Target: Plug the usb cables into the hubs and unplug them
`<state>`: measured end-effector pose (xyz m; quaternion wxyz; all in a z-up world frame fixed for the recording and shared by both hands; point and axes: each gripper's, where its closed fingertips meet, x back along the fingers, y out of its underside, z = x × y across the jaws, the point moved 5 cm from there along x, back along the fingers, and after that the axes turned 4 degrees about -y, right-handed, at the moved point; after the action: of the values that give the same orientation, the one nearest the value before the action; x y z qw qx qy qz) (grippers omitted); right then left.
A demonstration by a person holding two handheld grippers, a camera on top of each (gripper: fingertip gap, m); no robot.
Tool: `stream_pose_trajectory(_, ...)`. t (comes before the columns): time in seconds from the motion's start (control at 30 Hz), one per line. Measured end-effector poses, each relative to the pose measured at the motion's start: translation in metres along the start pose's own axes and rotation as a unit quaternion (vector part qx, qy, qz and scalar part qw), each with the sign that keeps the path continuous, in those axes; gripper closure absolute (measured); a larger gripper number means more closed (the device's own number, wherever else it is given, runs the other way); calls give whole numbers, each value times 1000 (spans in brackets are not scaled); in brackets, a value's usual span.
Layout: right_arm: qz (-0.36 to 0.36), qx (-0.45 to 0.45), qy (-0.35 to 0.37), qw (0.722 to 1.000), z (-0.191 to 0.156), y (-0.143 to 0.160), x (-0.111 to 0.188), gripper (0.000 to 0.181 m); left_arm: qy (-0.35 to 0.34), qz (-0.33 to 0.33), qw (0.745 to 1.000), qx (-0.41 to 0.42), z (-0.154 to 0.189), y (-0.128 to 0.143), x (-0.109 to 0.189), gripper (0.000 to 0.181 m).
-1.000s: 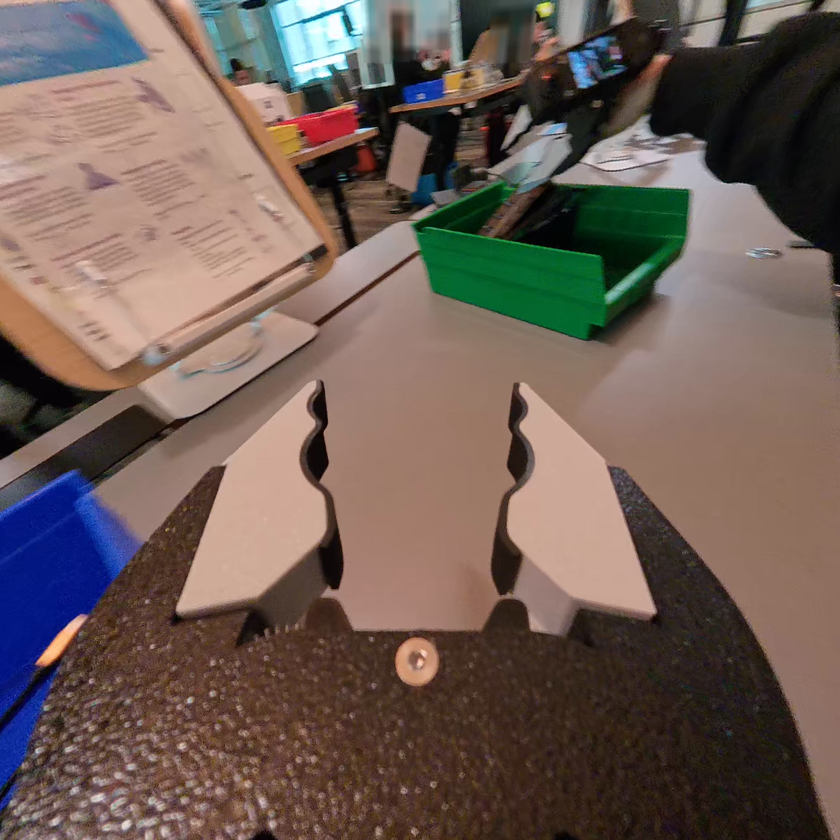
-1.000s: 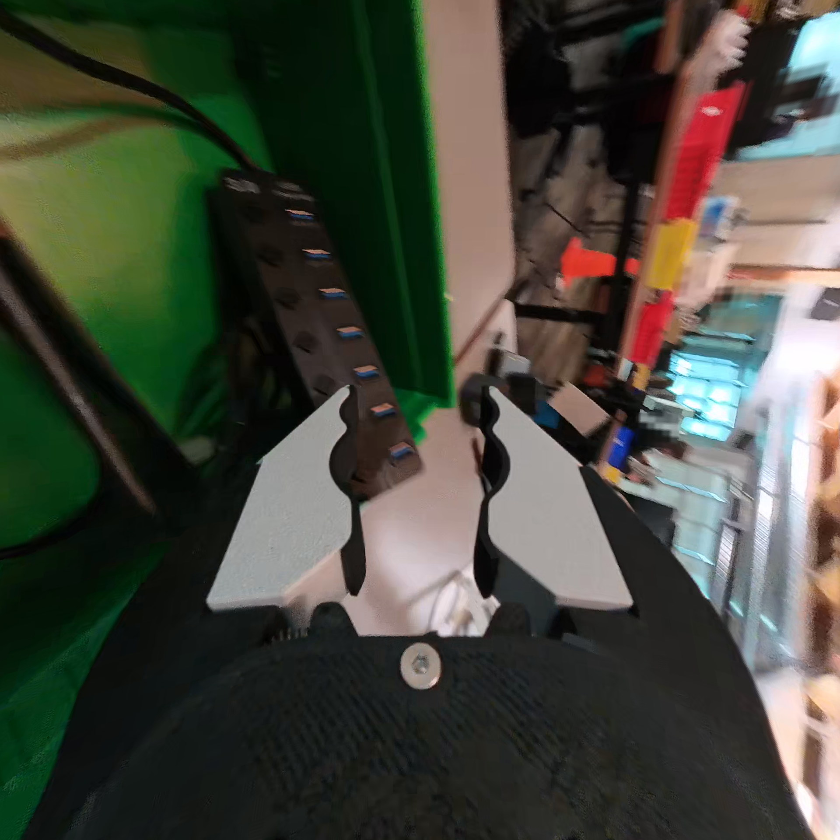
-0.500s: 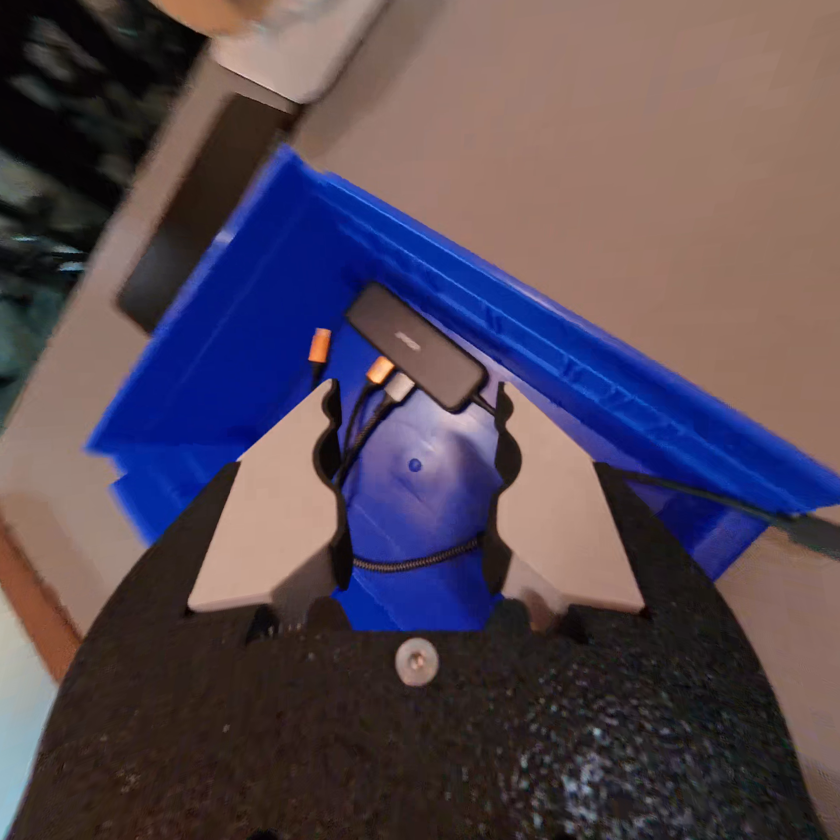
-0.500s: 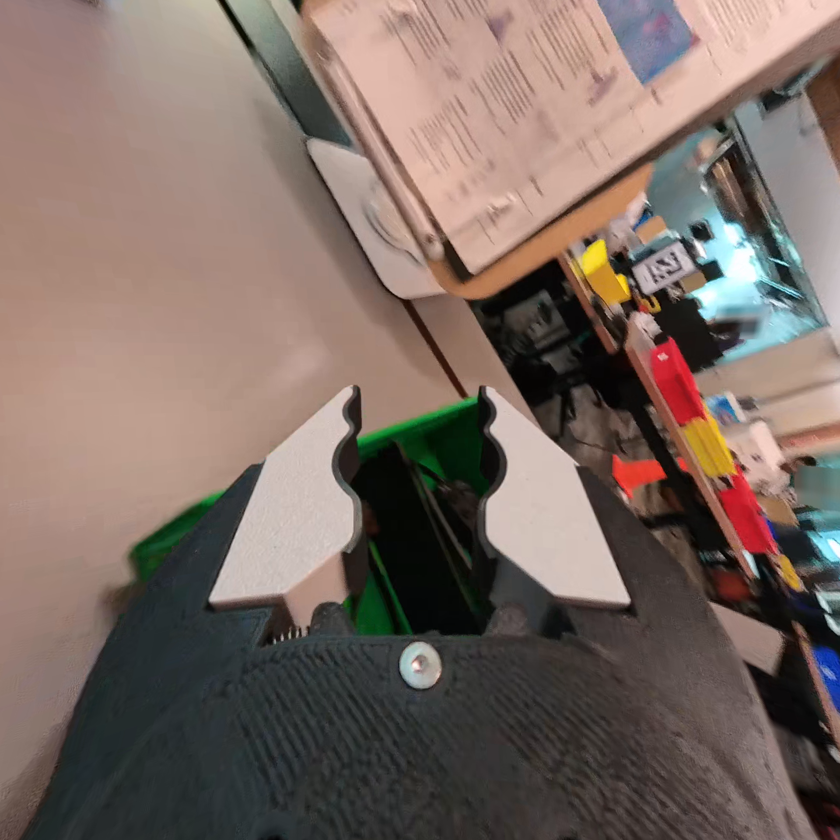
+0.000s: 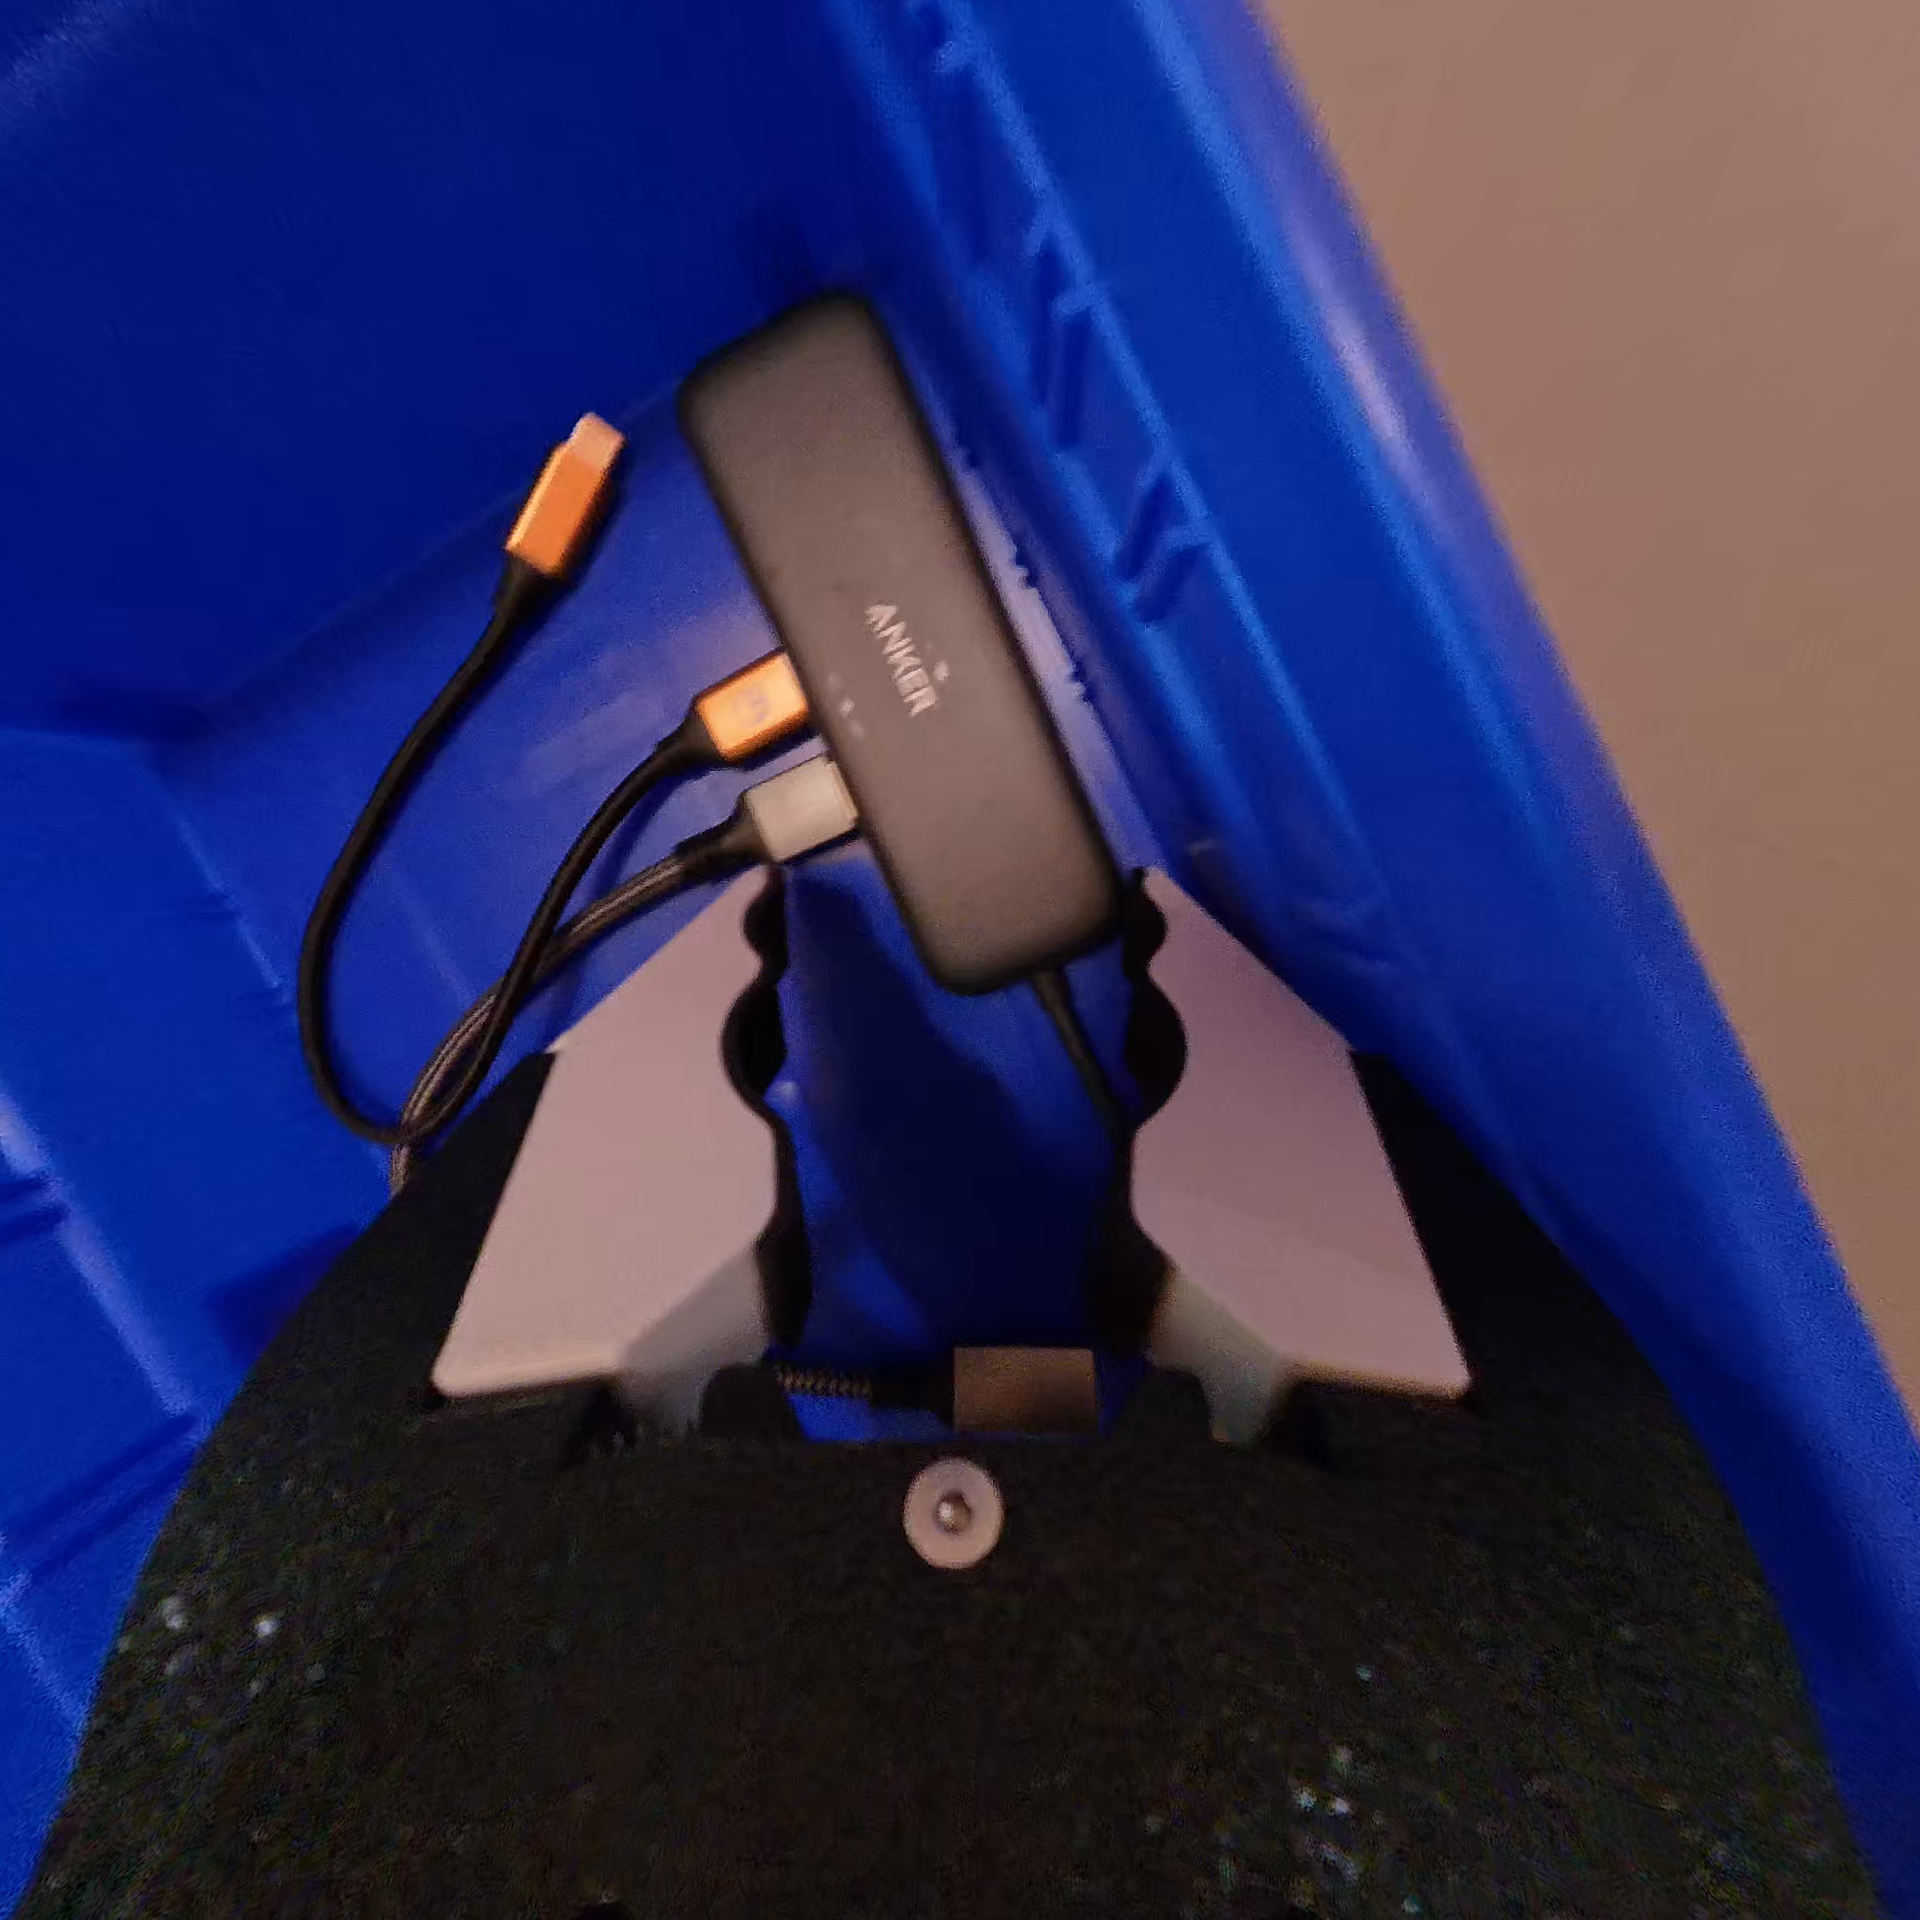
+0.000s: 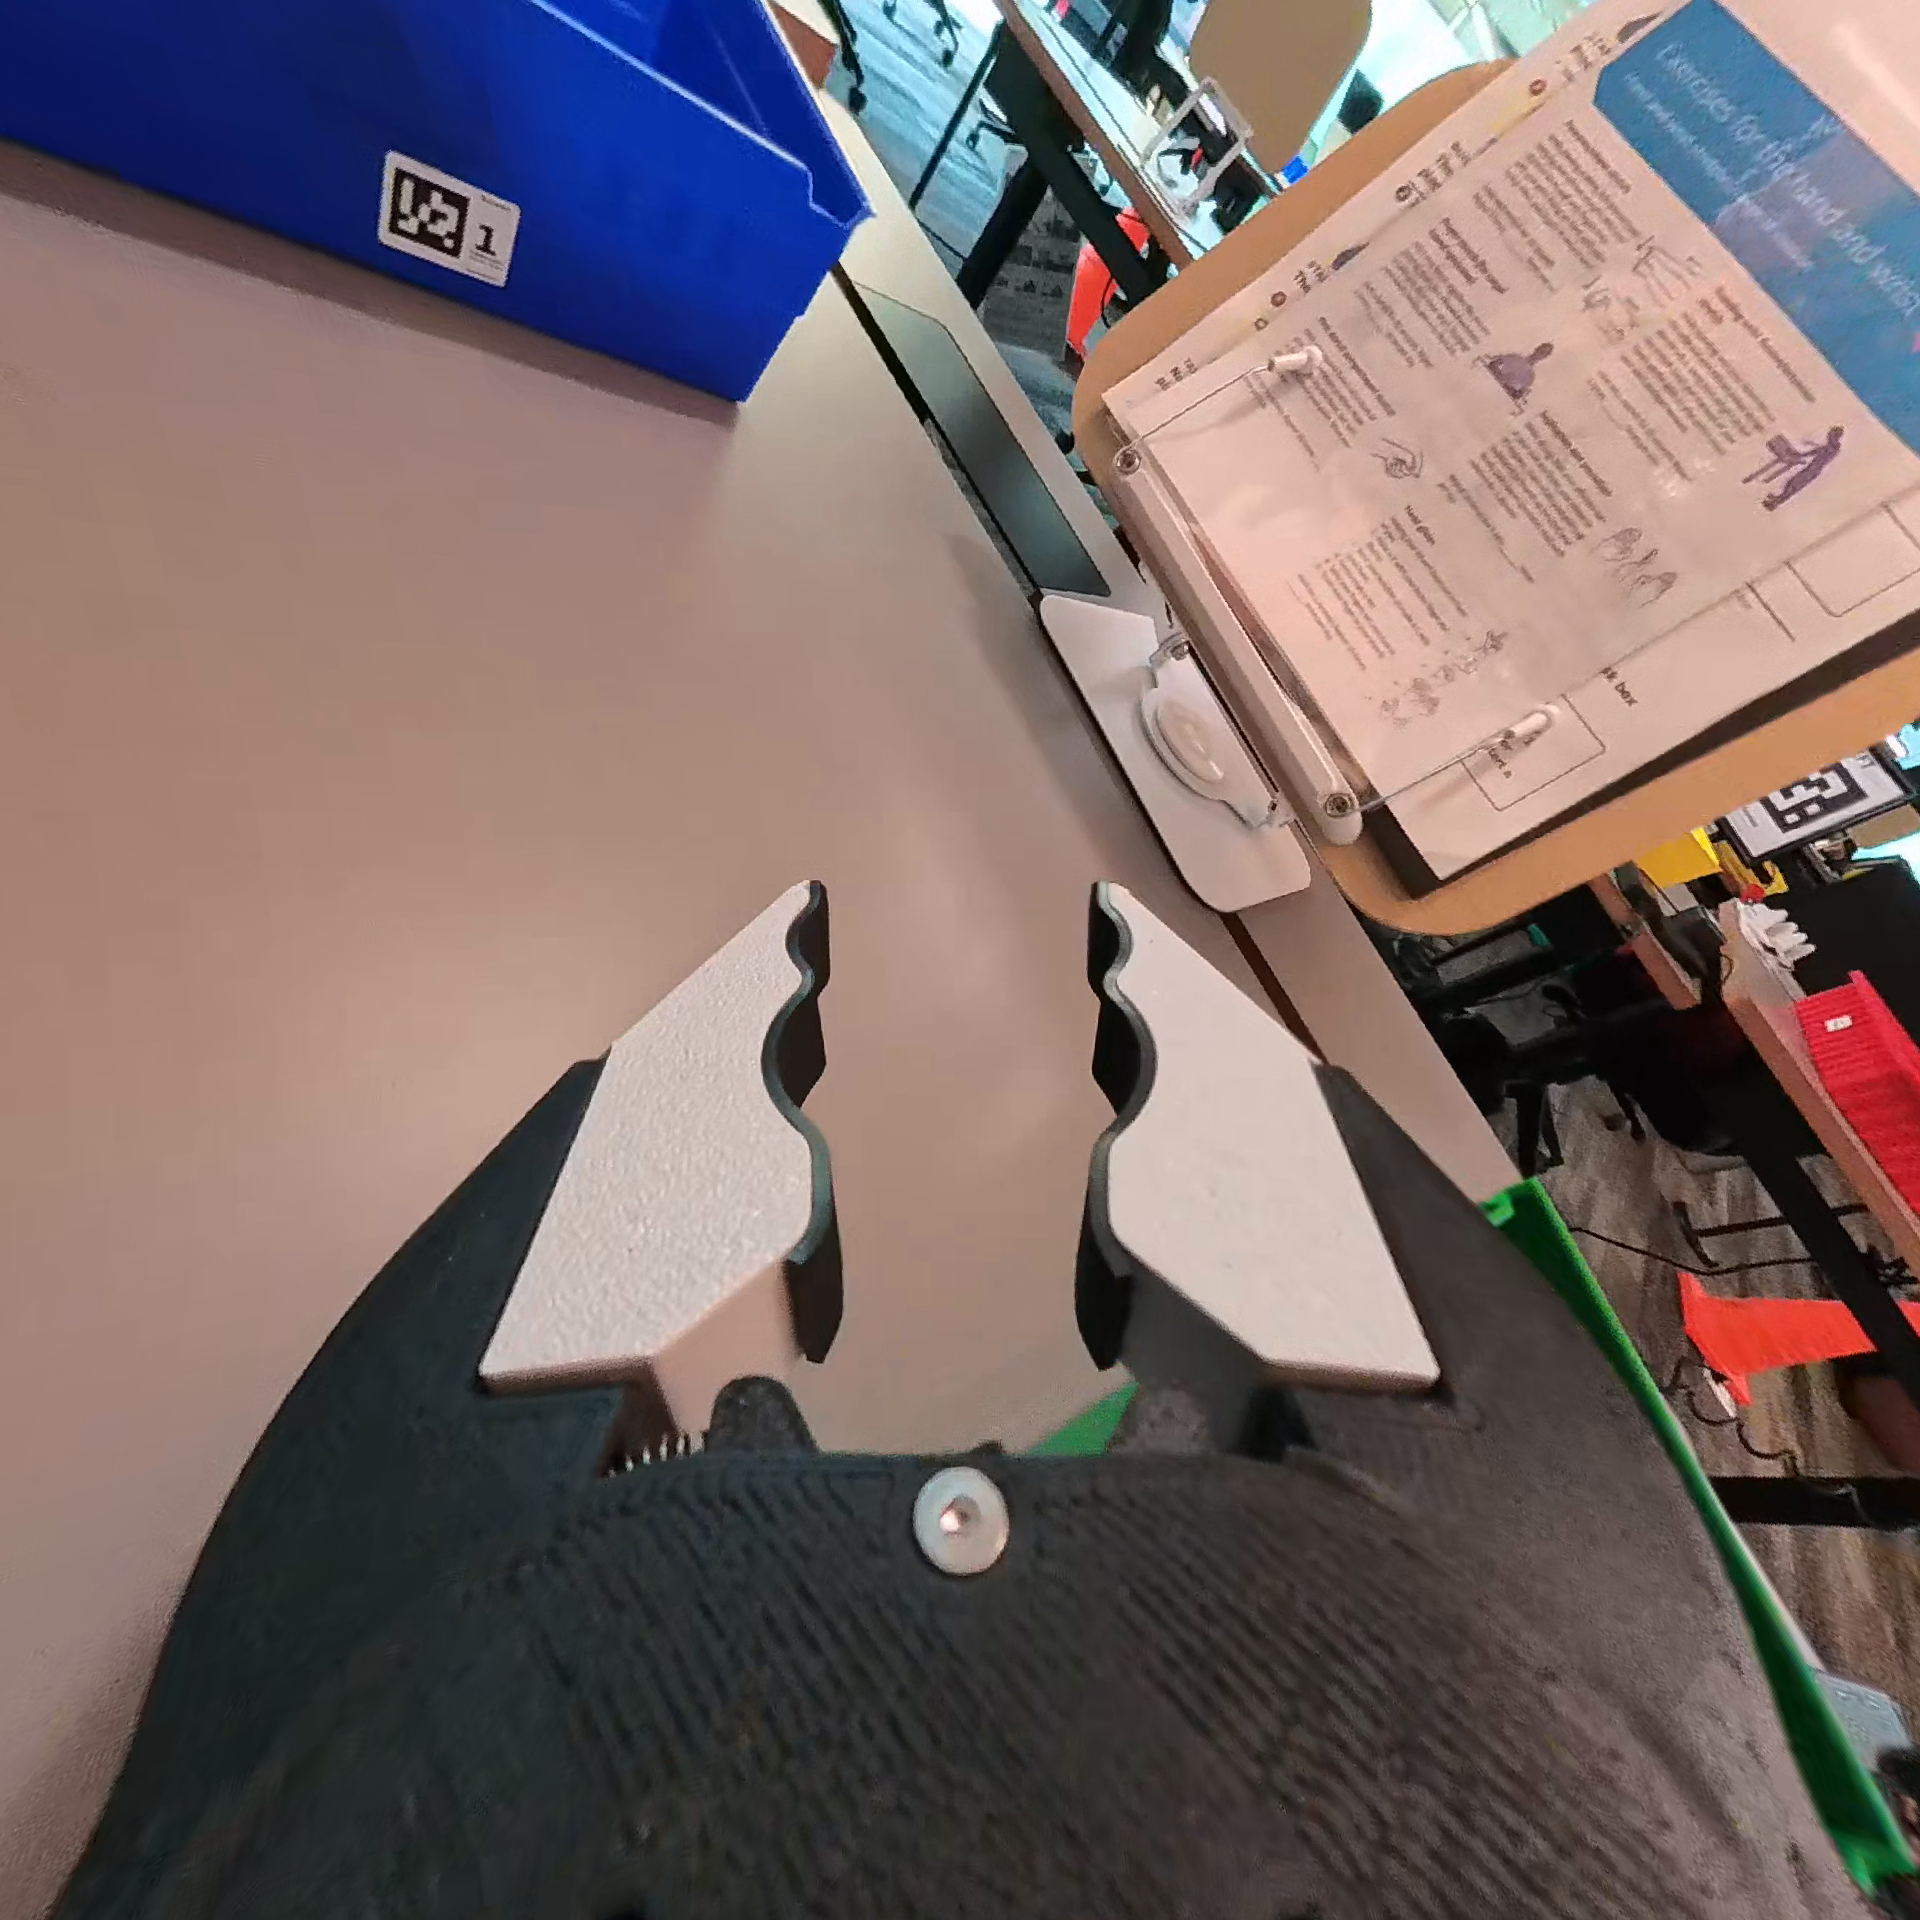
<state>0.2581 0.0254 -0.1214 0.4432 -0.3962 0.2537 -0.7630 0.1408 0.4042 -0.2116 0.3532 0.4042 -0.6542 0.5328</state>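
Observation:
In the left wrist view a slim dark grey USB hub (image 5: 894,644) lies inside the blue bin (image 5: 312,260) against its right wall. An orange plug (image 5: 750,709) and a silver plug (image 5: 798,823) sit in its side. A second orange plug (image 5: 563,497) lies loose on the bin floor. My left gripper (image 5: 956,894) is open inside the bin, its tips at the hub's near end, with the hub's own cable (image 5: 1070,1029) running between the fingers. My right gripper (image 6: 956,904) is open and empty over the beige table (image 6: 364,675).
In the right wrist view the blue bin (image 6: 468,135) with a square marker sticker stands at the far left. A document stand (image 6: 1538,499) with a printed sheet sits on a white base at the table's far edge. The green bin's edge (image 6: 1621,1455) shows at lower right.
My left gripper has swung down from the open table into the blue bin and closed in on the hub. My right gripper has lifted out of the green bin and now points across the table.

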Motion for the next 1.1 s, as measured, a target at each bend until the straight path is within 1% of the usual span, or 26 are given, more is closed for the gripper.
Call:
stream_pose_trajectory(0.03,6,-5,7,1000,2,-1,-5,133,-11,2,1000,16,-3,2,0,109)
stream_pose_trajectory(0.07,11,-5,17,1000,5,-4,-9,134,-13,3,999,36,-6,4,0,105)
stream_pose_trajectory(0.13,20,-1,37,999,8,-12,-14,134,18,11,997,73,-5,8,-2,109)
stream_pose_trajectory(0.17,29,1,46,999,8,-20,-15,134,29,14,996,88,-6,9,-3,109)
stream_pose_trajectory(0.23,59,0,49,997,2,-39,-19,134,27,19,995,89,-8,11,-2,113)
stream_pose_trajectory(0.33,109,-36,-6,993,-17,-63,-37,133,24,17,995,97,-7,9,-3,113)
stream_pose_trajectory(0.4,142,-70,-30,987,-26,-70,-52,133,25,24,993,114,-8,6,-3,111)
stream_pose_trajectory(0.43,154,-82,-33,984,-28,-70,-58,133,35,33,991,128,-7,5,-3,106)
stream_pose_trajectory(0.53,168,-94,-43,980,-39,-61,-68,132,31,48,988,147,-6,4,-3,107)
stream_pose_trajectory(0.6,164,-96,-57,980,-45,-52,-69,132,2,51,990,135,-4,4,-6,109)
stream_pose_trajectory(0.63,165,-100,-56,980,-45,-48,-69,132,-2,62,991,119,0,1,-6,118)
stream_pose_trajectory(0.67,167,-105,-58,979,-45,-46,-68,132,6,72,991,109,5,-1,-6,134)
stream_pose_trajectory(0.7,169,-109,-58,978,-45,-43,-67,132,-3,80,991,108,5,-2,-6,136)
stream_pose_trajectory(0.8,168,-119,-48,977,-41,-33,-67,132,-1,89,989,117,4,0,-6,138)
stream_pose_trajectory(0.9,143,-109,-29,983,-34,-19,-67,132,4,91,987,130,1,4,-5,139)
stream_pose_trajectory(1.0,145,-129,-31,981,-29,-11,-65,131,3,83,990,116,1,3,-5,139)
stream_pose_trajectory(1.1,140,-151,-31,978,-23,-6,-64,130,-5,98,988,117,2,1,-7,139)
